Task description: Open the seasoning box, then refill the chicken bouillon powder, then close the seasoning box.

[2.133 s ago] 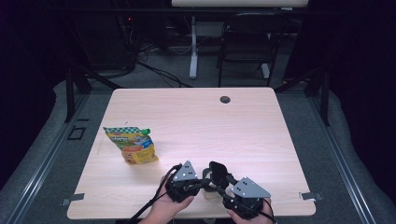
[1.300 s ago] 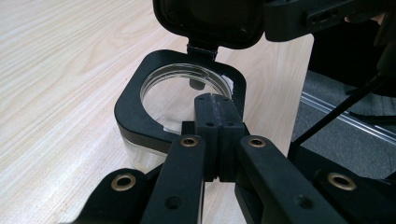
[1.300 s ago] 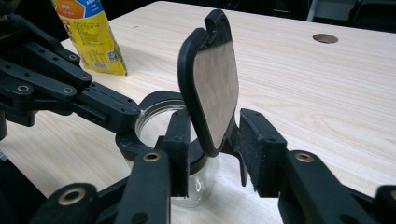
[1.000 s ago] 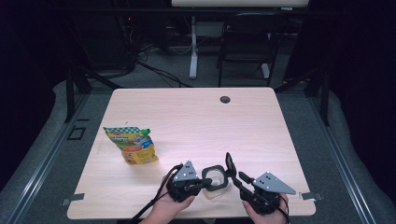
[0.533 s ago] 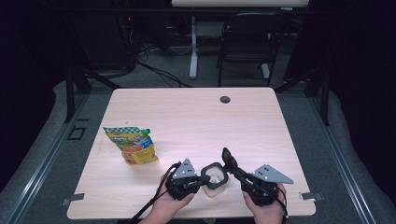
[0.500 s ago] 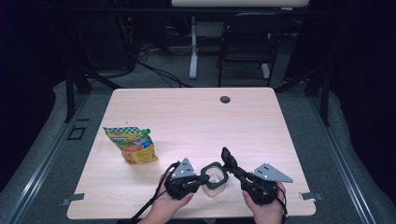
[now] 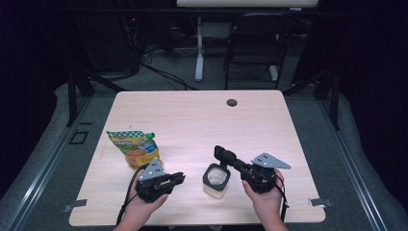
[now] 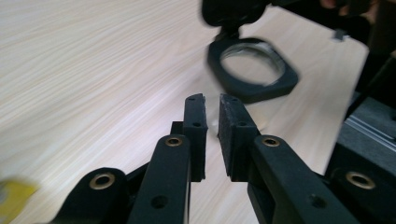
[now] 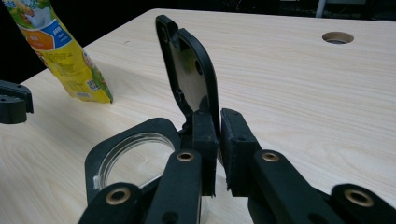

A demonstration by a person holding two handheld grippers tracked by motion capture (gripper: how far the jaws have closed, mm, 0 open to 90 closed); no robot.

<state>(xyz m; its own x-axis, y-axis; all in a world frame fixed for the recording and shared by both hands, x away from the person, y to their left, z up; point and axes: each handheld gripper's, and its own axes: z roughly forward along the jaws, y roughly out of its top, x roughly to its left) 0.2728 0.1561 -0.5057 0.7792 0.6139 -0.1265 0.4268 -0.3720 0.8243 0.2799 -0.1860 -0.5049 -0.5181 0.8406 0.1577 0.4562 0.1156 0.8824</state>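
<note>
**Desk state with jar lid raised**

Pale wood desk (image 7: 192,115), grommet hole (image 7: 232,102) near far edge; dark room, chair (image 7: 254,43) and cables beyond. Clear jar (image 7: 216,179) stood near the front edge, between the 2 tongs. Right tongs (image 7: 222,155) were clamped on the jar's upright hinged lid (image 9: 189,70). Left tongs (image 7: 179,178) sat apart from the jar, jaws just parting to a narrow gap, nothing between. Snack pouch (image 7: 133,147) lay left. Far half of the desk open.
</note>
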